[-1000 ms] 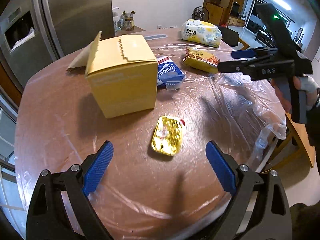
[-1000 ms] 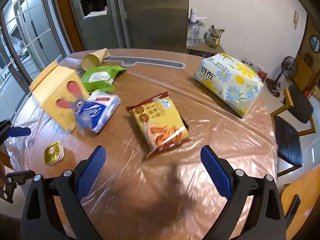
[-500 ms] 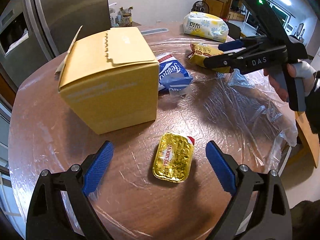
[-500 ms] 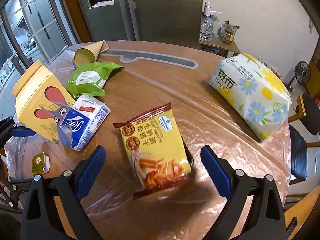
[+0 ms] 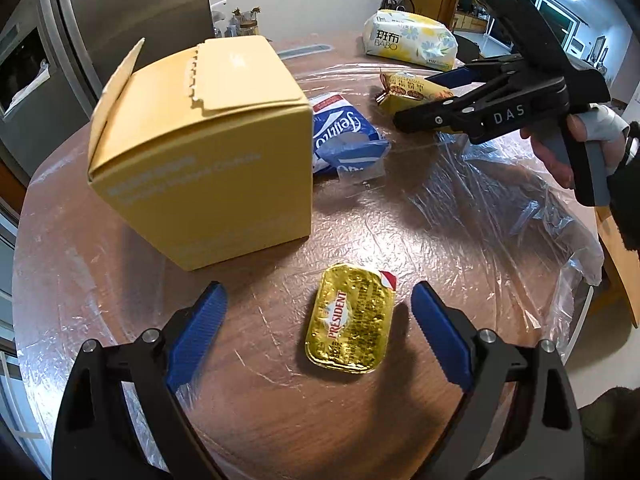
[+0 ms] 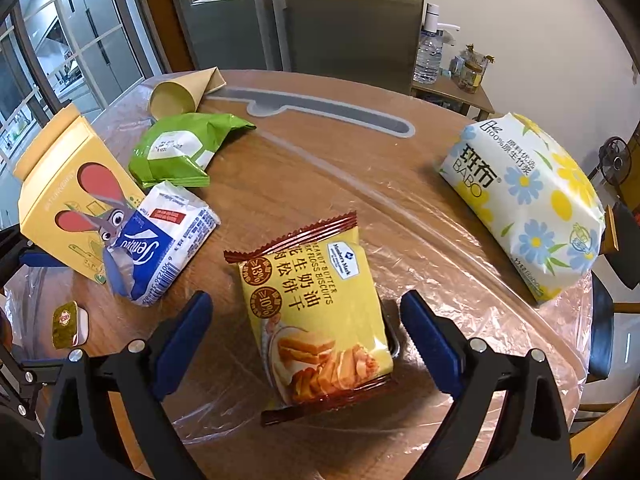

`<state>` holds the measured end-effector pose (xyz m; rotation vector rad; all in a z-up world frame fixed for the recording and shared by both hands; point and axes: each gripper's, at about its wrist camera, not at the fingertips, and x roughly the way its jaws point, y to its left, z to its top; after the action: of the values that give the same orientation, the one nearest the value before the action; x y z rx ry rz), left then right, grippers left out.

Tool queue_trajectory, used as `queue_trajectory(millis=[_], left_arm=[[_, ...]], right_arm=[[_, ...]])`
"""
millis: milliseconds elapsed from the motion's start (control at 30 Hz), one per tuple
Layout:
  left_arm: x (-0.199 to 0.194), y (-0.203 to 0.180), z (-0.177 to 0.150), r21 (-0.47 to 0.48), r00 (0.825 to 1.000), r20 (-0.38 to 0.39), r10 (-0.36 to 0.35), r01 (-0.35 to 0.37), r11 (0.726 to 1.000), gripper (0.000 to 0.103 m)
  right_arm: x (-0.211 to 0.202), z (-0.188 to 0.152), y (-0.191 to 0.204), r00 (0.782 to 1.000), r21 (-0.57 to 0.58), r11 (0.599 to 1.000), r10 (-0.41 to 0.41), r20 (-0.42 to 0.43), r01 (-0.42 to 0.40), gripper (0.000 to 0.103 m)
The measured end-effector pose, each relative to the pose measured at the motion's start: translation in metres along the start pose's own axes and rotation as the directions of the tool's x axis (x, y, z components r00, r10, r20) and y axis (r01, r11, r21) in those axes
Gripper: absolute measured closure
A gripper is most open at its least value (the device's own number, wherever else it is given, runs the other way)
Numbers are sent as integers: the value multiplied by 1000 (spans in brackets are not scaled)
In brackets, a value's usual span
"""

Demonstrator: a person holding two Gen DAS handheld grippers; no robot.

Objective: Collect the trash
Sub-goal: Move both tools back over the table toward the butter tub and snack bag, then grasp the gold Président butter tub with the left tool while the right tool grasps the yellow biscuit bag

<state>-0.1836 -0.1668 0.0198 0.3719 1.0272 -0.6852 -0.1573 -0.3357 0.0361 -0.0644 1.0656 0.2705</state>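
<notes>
surface (image 6: 328,168): round wood under clear plastic film | room: steel fridge (image 6: 348,12) behind | left gripper (image 5: 320,320): fingers wide around gold butter pack (image 5: 349,318) | right gripper (image 6: 304,328): fingers wide around yellow biscuit packet (image 6: 316,316) | yellow box (image 5: 204,148) beside blue tissue pack (image 6: 160,244)

table (image 6: 320,168): round, wooden | cover: clear plastic film (image 5: 480,216) | on it: box (image 5: 208,152), packets, butter tub (image 5: 350,318)

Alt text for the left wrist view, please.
The open left gripper frames a gold butter pack on a film-covered table. Behind stand a yellow box and a tissue pack; the right gripper reaches in.
</notes>
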Motion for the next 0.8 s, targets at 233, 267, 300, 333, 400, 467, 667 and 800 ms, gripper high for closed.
queue_trajectory(millis=[233, 267, 300, 333, 400, 467, 667, 800], left_arm=[[2, -3, -2, 11, 1000, -3, 13, -13, 1000, 14], [2, -3, -2, 11, 1000, -2, 14, -14, 1000, 15], [1, -2, -2, 11, 1000, -2, 14, -14, 1000, 15], [1, -2, -2, 12, 1000, -2, 15, -15, 1000, 16], [1, -2, -3, 14, 1000, -2, 18, -18, 1000, 18], [0, -2, -4, 18, 1000, -3, 19, -19, 1000, 18], [-1, -3, -6, 34, 1000, -4, 22, -22, 999, 18], [-1, -6, -5, 44, 1000, -4, 22, -22, 999, 18]], right_arm=[[3, 1, 0, 1000, -6, 1000, 6, -6, -6, 16], [4, 2, 0, 1000, -8, 1000, 4, -7, -4, 17], [5, 3, 1, 1000, -11, 1000, 3, -7, -3, 17], [5, 3, 2, 1000, -14, 1000, 1, -9, -1, 17], [6, 3, 4, 1000, -20, 1000, -3, -10, 3, 17], [7, 3, 5, 1000, -23, 1000, -6, -10, 6, 17], [8, 3, 9, 1000, -32, 999, -10, -13, 9, 17], [8, 3, 11, 1000, -36, 999, -15, -13, 14, 18]])
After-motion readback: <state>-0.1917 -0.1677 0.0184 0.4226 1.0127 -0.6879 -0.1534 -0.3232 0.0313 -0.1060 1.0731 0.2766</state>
